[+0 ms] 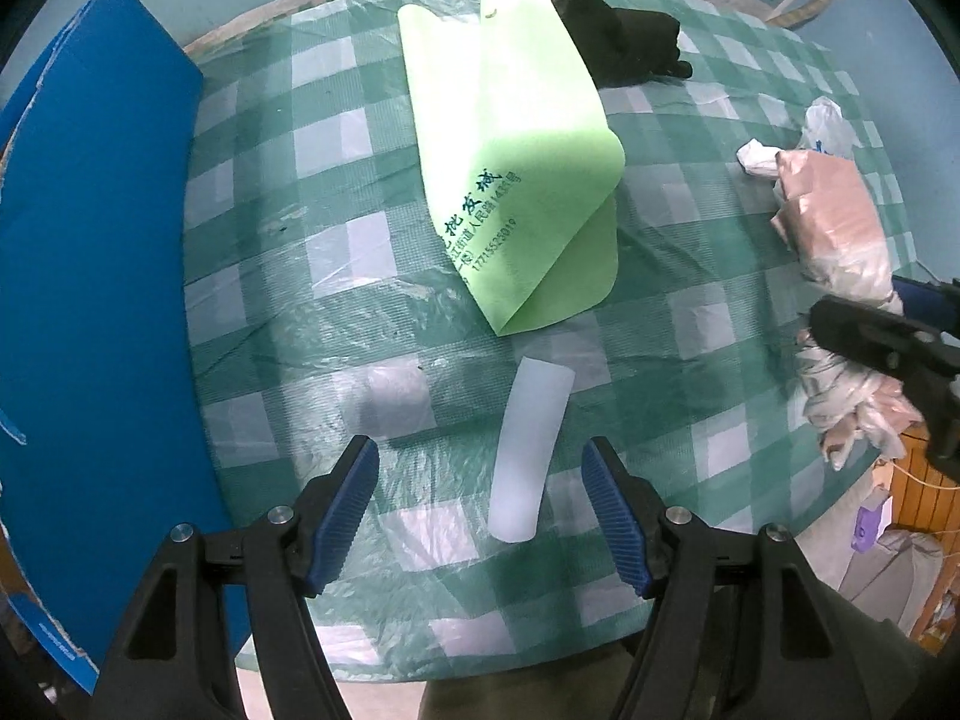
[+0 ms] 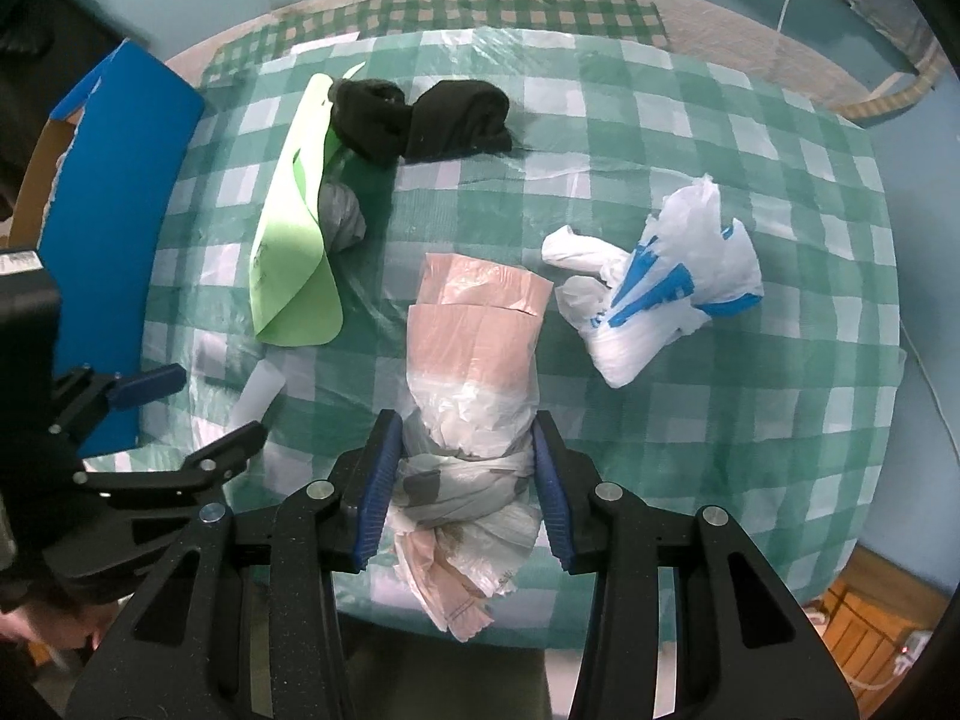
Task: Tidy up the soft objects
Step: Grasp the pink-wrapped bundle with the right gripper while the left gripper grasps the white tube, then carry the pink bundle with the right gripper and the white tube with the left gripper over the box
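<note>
A knotted plastic bag with pink contents [image 2: 474, 372] lies at the table's near edge; my right gripper [image 2: 465, 450] straddles its knotted neck with the jaws against both sides, not fully closed. It also shows in the left wrist view [image 1: 834, 222]. My left gripper [image 1: 480, 462] is open above a white translucent tube [image 1: 528, 450], which lies between its fingers without touching them. A folded green foam sheet [image 1: 516, 162] stands mid-table, a black cloth bundle [image 2: 426, 117] behind it, a grey knotted bag [image 2: 342, 216] beside it, and a white-and-blue plastic bag [image 2: 666, 282] to the right.
A blue cardboard box [image 1: 102, 276] stands against the table's left side. The round table [image 2: 720, 150] has a green checked cloth under clear plastic film. A wooden item [image 2: 864, 618] sits on the floor at lower right.
</note>
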`<state>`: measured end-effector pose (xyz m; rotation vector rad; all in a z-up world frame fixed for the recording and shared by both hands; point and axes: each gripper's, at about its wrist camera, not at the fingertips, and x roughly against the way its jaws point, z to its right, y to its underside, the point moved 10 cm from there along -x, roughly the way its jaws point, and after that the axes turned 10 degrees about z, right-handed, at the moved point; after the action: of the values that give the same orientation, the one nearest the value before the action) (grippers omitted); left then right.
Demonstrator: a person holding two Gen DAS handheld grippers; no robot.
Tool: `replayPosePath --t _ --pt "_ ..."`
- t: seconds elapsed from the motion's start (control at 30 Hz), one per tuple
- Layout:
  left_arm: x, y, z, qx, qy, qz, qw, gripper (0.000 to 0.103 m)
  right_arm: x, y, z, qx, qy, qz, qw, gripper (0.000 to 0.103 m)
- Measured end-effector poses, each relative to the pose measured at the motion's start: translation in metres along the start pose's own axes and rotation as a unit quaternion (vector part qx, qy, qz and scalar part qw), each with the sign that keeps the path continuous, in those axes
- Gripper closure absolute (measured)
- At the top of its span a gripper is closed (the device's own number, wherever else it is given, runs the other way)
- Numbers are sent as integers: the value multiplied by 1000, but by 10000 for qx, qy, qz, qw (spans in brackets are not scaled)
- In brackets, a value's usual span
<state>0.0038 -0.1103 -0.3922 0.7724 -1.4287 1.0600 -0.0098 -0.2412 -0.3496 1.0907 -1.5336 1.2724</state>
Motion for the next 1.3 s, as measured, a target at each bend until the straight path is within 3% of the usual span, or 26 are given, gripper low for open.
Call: replayPosePath --t 0.07,0.13,0.27,0.43,0.67,1.3 --pt "-3 1 2 -18 -25 9 10000 36 4 -1 1 -33 -7 28 10000 61" --pt "-7 2 4 -39 -58 -43 10000 52 5 -1 2 -53 -7 51 10000 61" --pt "-15 3 8 -3 -61 -167 9998 62 8 -4 2 -62 -11 100 9999 61" --pt "-15 5 18 -57 74 -64 9999 87 13 -8 3 -34 -31 149 9999 61" --pt "-3 8 31 -98 121 64 9999 91 25 -15 0 28 -90 267 9996 61" --pt "89 -14 -16 355 125 816 9960 91 62 -48 -28 495 -178 654 9965 61"
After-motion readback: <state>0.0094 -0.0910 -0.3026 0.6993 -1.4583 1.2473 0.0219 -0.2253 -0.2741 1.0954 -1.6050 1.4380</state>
